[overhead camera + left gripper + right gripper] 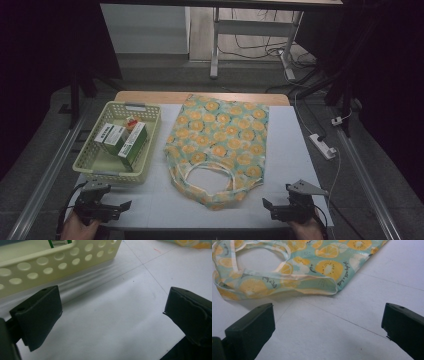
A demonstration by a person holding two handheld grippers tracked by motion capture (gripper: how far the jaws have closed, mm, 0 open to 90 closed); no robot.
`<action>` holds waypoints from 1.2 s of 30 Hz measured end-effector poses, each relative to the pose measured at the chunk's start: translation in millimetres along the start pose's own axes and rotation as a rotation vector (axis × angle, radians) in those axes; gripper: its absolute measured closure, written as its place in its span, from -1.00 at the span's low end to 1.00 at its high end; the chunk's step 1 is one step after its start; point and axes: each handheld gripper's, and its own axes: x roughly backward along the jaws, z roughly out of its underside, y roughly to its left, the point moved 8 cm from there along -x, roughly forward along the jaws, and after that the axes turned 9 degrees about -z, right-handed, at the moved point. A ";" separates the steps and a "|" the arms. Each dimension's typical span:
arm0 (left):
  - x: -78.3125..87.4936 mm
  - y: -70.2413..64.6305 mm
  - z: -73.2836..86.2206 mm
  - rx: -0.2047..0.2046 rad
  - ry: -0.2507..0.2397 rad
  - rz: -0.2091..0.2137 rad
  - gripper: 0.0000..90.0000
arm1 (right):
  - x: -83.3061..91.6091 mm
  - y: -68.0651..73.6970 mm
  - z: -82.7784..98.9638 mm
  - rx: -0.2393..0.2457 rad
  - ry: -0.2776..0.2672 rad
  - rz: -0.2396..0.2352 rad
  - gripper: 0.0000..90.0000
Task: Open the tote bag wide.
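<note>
- At the near edge of the white table (295, 145), the left gripper (111, 205) is held by a hand (79, 227) with its jaws spread wide; nothing is gripped or touched between them; only bare tabletop is seen in the gap in the left gripper view.
- Near the right corner, the right gripper (272, 209) is likewise seen fully parted and empty; its jaws are pointed toward the fabric tote bag (217, 145), which is laid flat at mid-table, handles nearest.
- Just ahead of the left gripper, the perforated cream basket (86, 162) is set; green-and-white cartons (122, 140) are held inside it.
- A small red-and-yellow item (131, 122) behind the cartons is too blurred to be identified; carton lettering cannot be read; both forearms are cut off by the frame.
</note>
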 end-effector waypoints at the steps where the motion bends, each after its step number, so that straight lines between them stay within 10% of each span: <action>1: -0.3 0.0 0.2 -0.001 0.003 0.002 -0.97 | -0.2 0.4 0.0 0.000 0.000 -0.006 -1.00; 36: -2.4 -3.5 1.0 -0.036 0.024 0.028 -0.96 | -6.6 11.8 0.6 0.043 0.052 -0.078 -1.00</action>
